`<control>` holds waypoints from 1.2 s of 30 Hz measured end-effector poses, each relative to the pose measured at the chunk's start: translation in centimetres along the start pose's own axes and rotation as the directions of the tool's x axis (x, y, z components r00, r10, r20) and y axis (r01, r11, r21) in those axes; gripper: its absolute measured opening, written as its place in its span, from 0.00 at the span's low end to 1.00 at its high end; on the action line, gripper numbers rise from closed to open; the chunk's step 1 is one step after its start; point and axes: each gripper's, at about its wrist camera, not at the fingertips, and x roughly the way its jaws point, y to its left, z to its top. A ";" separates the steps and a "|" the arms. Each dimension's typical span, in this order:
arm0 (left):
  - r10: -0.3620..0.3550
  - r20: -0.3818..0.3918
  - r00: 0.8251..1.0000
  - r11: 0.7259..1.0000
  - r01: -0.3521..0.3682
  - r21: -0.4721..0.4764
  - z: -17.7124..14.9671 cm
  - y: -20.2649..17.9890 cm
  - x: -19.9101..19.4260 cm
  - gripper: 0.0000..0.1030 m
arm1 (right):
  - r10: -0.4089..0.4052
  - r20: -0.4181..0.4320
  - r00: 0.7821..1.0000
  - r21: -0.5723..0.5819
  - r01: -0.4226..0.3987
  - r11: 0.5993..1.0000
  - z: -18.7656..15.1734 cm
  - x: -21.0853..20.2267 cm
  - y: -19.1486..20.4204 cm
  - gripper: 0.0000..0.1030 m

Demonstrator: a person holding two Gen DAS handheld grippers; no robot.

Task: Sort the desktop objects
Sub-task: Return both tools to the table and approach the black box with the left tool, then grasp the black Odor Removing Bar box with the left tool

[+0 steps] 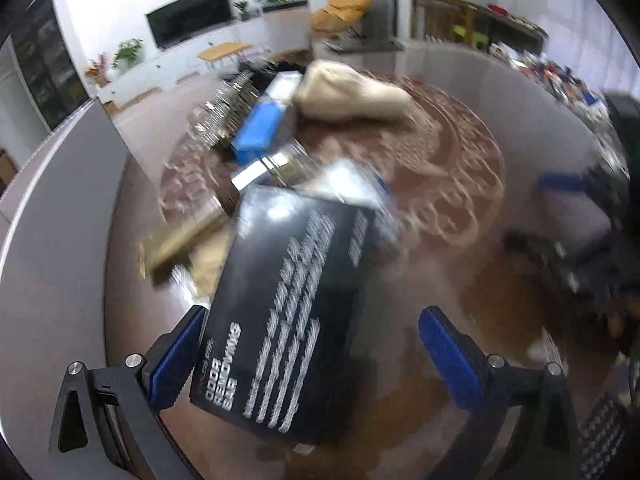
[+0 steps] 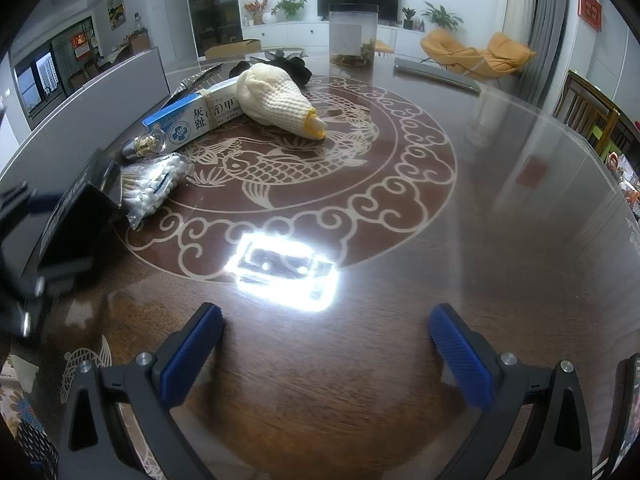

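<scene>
Left wrist view: left gripper (image 1: 308,344) jaws spread wide, black box (image 1: 296,304) between them touching only the left pad. Right gripper (image 2: 326,342) released, empty, over table (image 2: 500,240); cotton swabs (image 2: 154,184), knitted glove (image 2: 276,100) far left.

The worktop (image 2: 500,240) is dark wood, polished glossy, mirroring a lamp. At ten o'clock lie a cream knitted cloth glove (image 2: 276,100), a glossy cardboard carton (image 2: 188,122) and cotton swabs in clear plastic (image 2: 154,186). The black box (image 1: 288,308) looks satin-smooth.
</scene>
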 end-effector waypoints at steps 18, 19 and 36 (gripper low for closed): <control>-0.112 -0.065 0.992 0.992 0.115 0.055 -0.9 -0.7 0.3 1.00 | -0.002 0.000 1.000 0.003 0.002 1.000 0.0 0.0 0.0 1.00; -0.111 -0.060 0.992 0.992 0.114 0.051 -0.9 -0.7 0.4 1.00 | -0.002 0.000 1.000 0.003 0.002 1.000 0.0 0.0 0.0 1.00; -0.056 -0.067 0.996 0.998 0.055 -0.020 1.0 -0.2 1.4 0.99 | -0.005 -0.001 1.000 0.006 0.005 1.000 0.0 -0.1 0.0 1.00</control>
